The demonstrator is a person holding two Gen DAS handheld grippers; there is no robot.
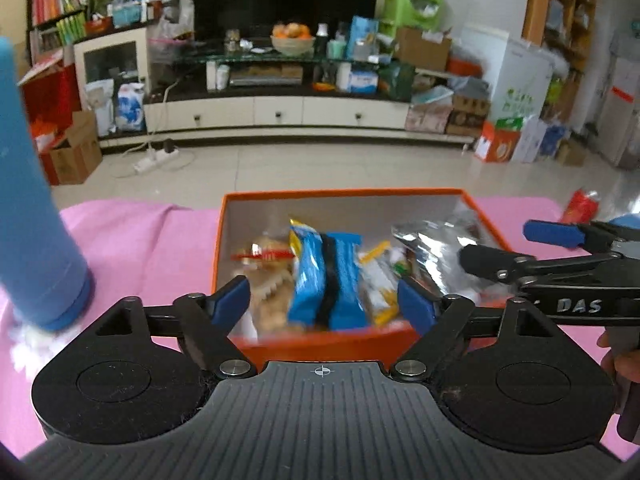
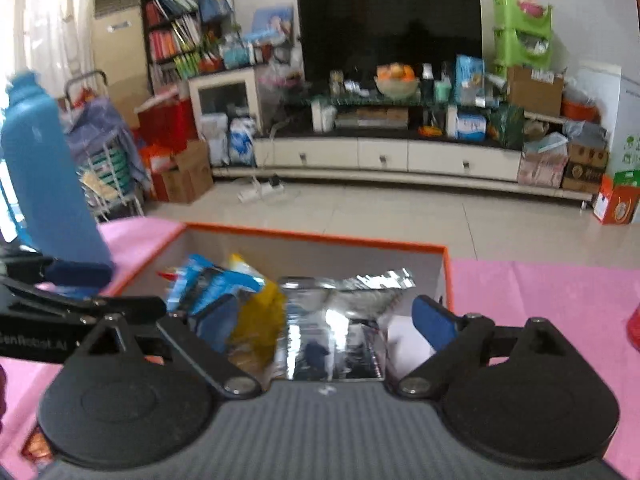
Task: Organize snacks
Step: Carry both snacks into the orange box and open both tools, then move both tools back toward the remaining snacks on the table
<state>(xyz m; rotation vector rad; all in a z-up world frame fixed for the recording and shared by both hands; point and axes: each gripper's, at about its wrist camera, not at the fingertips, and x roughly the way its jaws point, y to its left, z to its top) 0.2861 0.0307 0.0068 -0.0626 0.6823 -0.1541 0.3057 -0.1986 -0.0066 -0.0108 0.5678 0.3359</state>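
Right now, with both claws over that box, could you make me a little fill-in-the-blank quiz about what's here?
1. The snacks sit in a box whose outside is ____.
2. The cloth under it is ____.
3. The tall bottle beside the box is ____.
4. The crinkly packet before the right claw is ____.

Answers: orange; pink; blue; silver

box point(image 1: 316, 344): orange, open-topped, we see it on the pink worktop
blue packet point(image 1: 328, 280): upright, mid-box
silver foil bag point(image 2: 340, 328): crinkled, right side
yellow packet point(image 1: 378, 284): between them
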